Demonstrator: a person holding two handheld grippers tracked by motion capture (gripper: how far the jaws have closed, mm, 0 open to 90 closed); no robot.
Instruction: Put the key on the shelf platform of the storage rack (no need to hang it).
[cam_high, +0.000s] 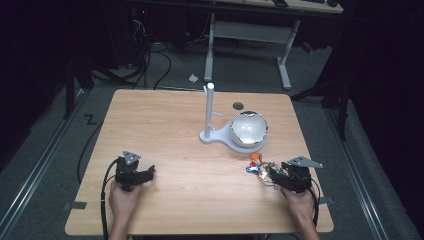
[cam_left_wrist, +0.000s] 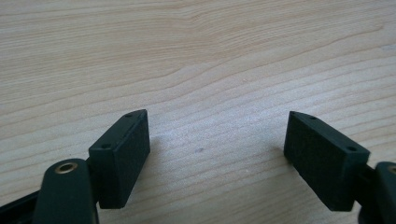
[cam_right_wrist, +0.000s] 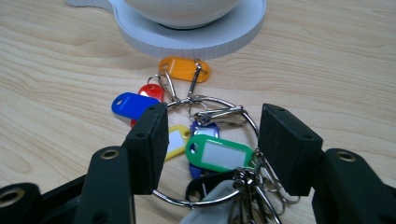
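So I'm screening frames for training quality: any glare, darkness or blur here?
High view: bowl interior blown out, room beyond the table nearly black. Left gripper view: evenly lit, wood grain sharp. Right gripper view: key tags sharp.

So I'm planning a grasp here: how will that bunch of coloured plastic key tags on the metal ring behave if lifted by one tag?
The bunch of coloured plastic key tags would probably dangle and swing, since the tags hang loosely on clips from the metal ring. It looks light. The smooth green tag might slip between the open right gripper pads.
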